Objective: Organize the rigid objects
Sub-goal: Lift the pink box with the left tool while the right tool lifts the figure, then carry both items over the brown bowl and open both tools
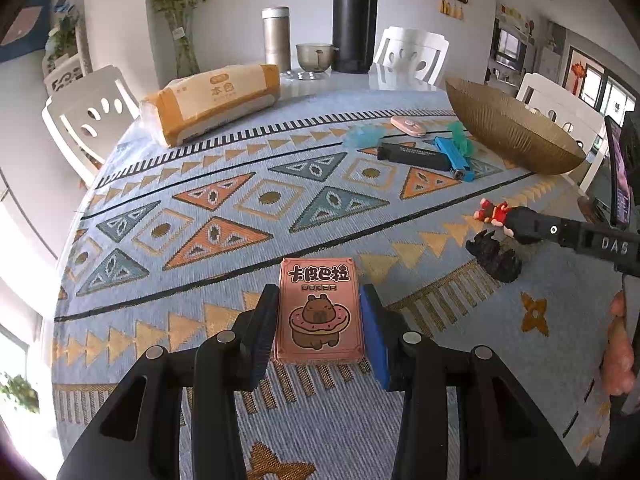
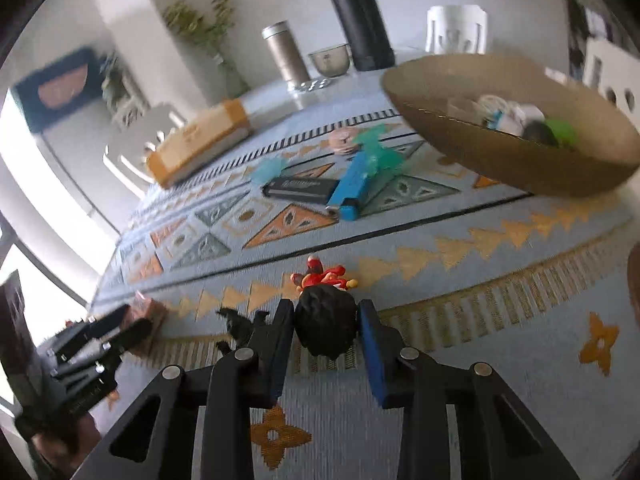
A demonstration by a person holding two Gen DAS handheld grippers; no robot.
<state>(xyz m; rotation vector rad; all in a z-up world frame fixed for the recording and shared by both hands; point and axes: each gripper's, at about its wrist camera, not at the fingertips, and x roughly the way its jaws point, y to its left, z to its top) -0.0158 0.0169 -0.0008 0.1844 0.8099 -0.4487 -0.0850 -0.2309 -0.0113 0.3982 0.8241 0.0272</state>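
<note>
- The left gripper (image 1: pixel 320 320) angles down over the table (image 1: pixel 200 240), jaws closed against the sides of a pink card box (image 1: pixel 319 316) lying flat on the cloth.
- The right gripper (image 2: pixel 326 328) angles down likewise, pads clamping a red-and-black figurine (image 2: pixel 326 312).
- Only the right wrist view shows small items inside the gold bowl (image 2: pixel 520 160).

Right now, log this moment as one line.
left gripper: shut on poker card box | right gripper: closing around red figurine | gold bowl: part-filled
</note>
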